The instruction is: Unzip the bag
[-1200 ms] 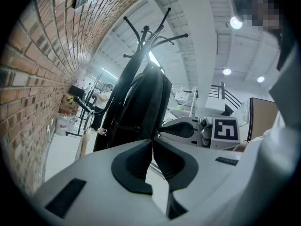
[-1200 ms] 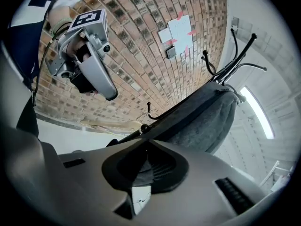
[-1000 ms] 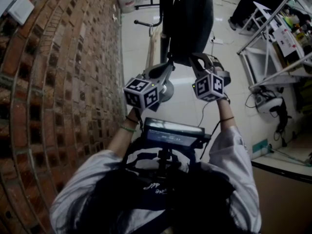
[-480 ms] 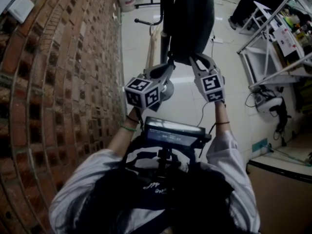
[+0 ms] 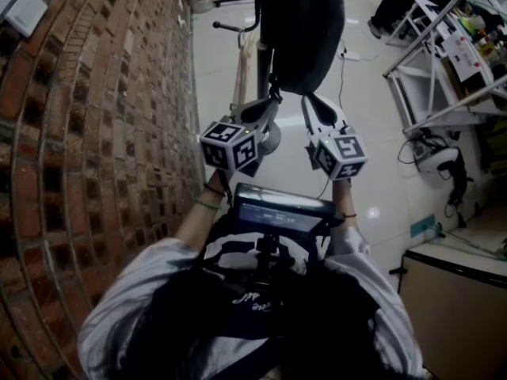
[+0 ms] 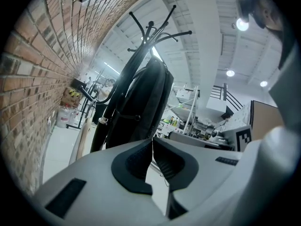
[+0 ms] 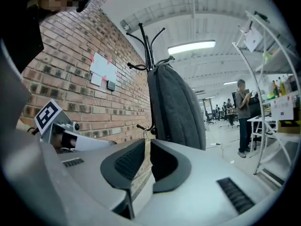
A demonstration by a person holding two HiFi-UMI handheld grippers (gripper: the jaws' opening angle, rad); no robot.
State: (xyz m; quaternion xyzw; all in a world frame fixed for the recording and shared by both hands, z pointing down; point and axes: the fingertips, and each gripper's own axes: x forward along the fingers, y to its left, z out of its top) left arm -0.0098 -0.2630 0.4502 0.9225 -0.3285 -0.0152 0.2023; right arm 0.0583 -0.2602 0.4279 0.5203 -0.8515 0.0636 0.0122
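A dark grey backpack (image 5: 301,30) hangs from a black coat stand (image 6: 150,29) beside the brick wall. In the head view both grippers point up at its bottom edge. My left gripper (image 5: 273,97) reaches the bag's lower left corner; in the left gripper view its jaws (image 6: 151,142) meet at the tips and I see nothing between them. My right gripper (image 5: 305,101) sits just under the bag (image 7: 176,107), apart from it. In the right gripper view its jaws (image 7: 148,145) are opening, a narrow gap between the pads and nothing in it. No zip shows in any view.
A brick wall (image 5: 95,133) runs along the left. The stand's round base (image 5: 273,142) rests on the shiny floor under my left gripper. A white metal rack (image 5: 444,62) stands at the right, and a person (image 7: 244,112) stands beyond it. A cable (image 5: 344,54) lies on the floor.
My right gripper has come off the bag's bottom edge and drawn back down and to the left, its marker cube turning. The left gripper has stayed at the bag's lower corner.
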